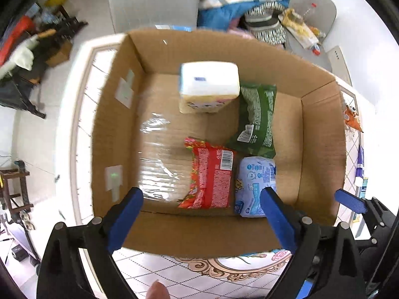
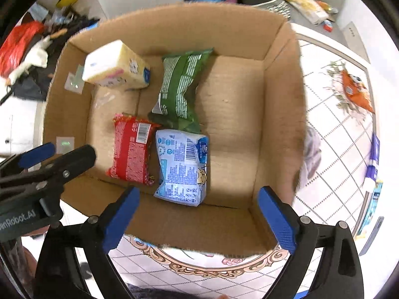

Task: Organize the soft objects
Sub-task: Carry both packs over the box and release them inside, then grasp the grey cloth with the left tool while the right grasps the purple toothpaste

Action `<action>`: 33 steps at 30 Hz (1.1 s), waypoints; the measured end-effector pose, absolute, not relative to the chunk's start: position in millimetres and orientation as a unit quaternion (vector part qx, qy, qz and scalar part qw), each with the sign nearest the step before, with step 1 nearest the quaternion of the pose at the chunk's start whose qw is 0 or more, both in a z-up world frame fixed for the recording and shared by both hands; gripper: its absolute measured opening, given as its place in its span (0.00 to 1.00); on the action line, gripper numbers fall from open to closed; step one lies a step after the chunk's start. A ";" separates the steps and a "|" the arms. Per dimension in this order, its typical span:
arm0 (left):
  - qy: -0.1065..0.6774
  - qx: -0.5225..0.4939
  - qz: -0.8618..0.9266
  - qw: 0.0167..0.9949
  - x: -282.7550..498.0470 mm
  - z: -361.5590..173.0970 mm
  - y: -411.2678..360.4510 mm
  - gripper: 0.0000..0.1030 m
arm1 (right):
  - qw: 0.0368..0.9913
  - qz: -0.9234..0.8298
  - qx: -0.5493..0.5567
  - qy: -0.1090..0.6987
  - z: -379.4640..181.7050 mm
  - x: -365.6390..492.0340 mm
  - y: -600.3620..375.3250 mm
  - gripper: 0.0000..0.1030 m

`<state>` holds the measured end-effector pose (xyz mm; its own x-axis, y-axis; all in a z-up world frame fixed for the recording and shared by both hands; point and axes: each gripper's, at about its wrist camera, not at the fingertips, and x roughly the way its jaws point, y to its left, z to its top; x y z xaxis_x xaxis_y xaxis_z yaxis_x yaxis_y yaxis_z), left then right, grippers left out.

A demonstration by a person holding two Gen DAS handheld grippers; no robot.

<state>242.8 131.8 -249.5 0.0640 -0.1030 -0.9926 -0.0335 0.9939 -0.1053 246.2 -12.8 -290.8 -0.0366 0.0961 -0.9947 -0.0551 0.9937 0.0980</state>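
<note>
An open cardboard box (image 1: pixel 321 134) (image 2: pixel 279 114) stands on a patterned table. Inside lie a yellow-white tissue pack (image 1: pixel 209 86) (image 2: pixel 116 66) at the far left, blurred and tilted, a green packet (image 1: pixel 256 117) (image 2: pixel 180 89), a red packet (image 1: pixel 210 174) (image 2: pixel 131 149) and a light blue packet (image 1: pixel 254 182) (image 2: pixel 182 167). My left gripper (image 1: pixel 202 219) is open and empty above the box's near wall. My right gripper (image 2: pixel 199 218) is open and empty above the near wall too. The left gripper also shows in the right wrist view (image 2: pixel 49 159).
An orange packet (image 2: pixel 355 89) (image 1: pixel 351 117) lies on the table (image 2: pixel 336 149) right of the box. Blue-white items (image 2: pixel 372 159) lie at the table's right edge. Clothes and bags (image 1: pixel 239 2) are piled behind the box. Clutter sits on the floor at left (image 1: pixel 37 49).
</note>
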 end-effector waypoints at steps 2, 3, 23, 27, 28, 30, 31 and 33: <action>0.670 -0.039 -0.018 0.741 232.7 -245.5 135.6 0.93 | 0.705 0.046 0.016 0.707 -278.1 239.9 -16.5 0.96; 0.665 -0.036 -0.015 0.746 229.2 -241.2 136.6 0.93 | 0.710 0.045 0.018 0.703 -270.4 237.3 -18.4 0.96; 0.577 -0.044 0.025 0.815 159.7 -131.9 144.6 0.93 | 0.791 0.064 0.037 0.607 -161.4 169.9 -18.2 0.97; 0.570 -0.040 0.028 0.820 156.6 -122.3 136.8 0.93 | 0.795 0.075 0.048 0.600 -149.4 164.5 -24.5 0.97; 0.569 -0.039 0.027 0.821 156.2 -119.9 132.9 0.93 | 0.796 0.077 0.053 0.598 -147.1 163.5 -28.4 0.97; 0.566 -0.038 0.021 0.823 156.9 -114.4 123.5 0.93 | 0.796 0.080 0.068 0.596 -144.1 162.8 -38.9 0.97; 0.565 -0.038 0.015 0.824 158.3 -111.0 115.1 0.93 | 0.796 0.079 0.077 0.595 -142.7 162.1 -46.4 0.97; 0.559 -0.026 -0.005 0.829 162.5 -104.3 93.3 0.93 | 0.799 0.067 0.088 0.591 -140.7 159.8 -67.0 0.97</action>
<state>162.5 93.3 -104.3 0.3750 -0.0371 -0.9263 -0.0200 0.9986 -0.0481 159.8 -67.0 -140.7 0.2926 0.2112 -0.9326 -0.0037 0.9756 0.2197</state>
